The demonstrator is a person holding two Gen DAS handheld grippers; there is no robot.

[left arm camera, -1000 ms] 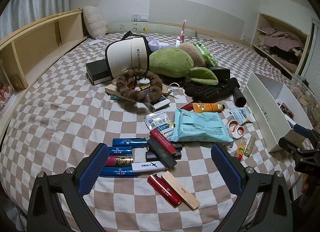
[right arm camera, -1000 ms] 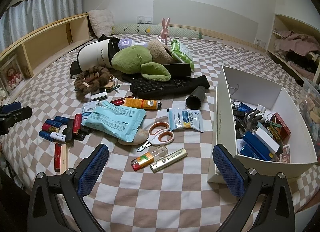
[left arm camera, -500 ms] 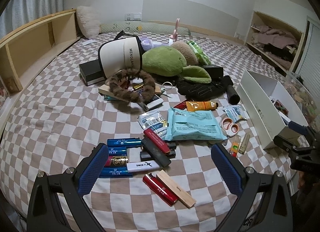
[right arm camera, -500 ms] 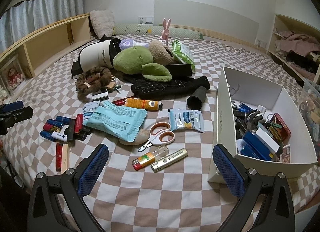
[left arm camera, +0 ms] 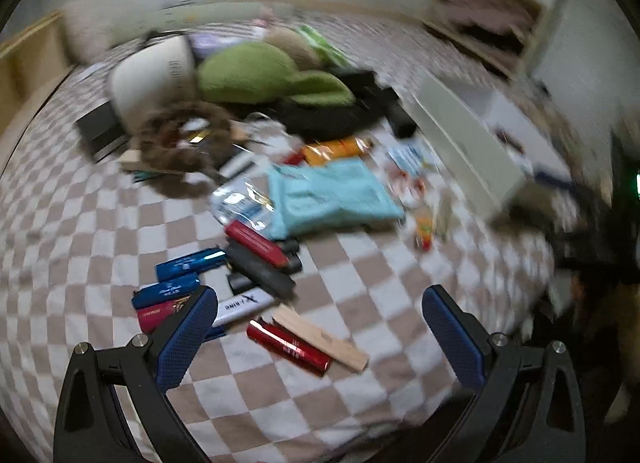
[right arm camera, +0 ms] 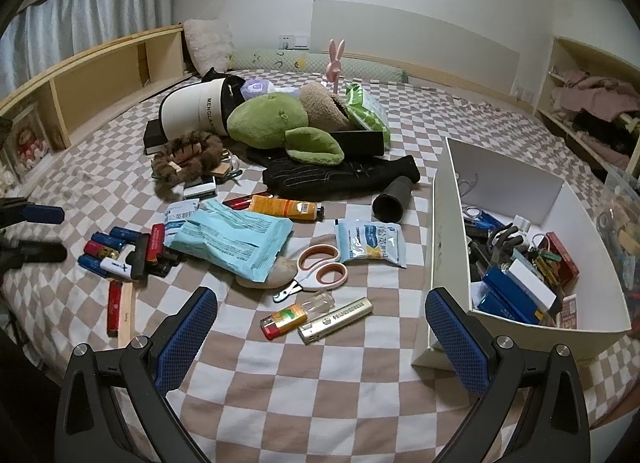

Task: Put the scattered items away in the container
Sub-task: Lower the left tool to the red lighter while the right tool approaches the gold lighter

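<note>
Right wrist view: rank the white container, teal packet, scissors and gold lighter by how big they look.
1. white container
2. teal packet
3. scissors
4. gold lighter

The lighter lies nearer the camera than the scissors, so that last pair is less sure.

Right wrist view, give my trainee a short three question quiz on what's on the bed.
1. True or false: the scissors already lie inside the white box.
2. Which lies nearest the right claw? A) orange lighter B) green plush C) black tube
3. Fill in: both the right claw and the left claw are ____ and hold nothing.

Key: 1 false, the scissors lie on the checkered blanket left of the box. 2 A. 3 open.
</note>
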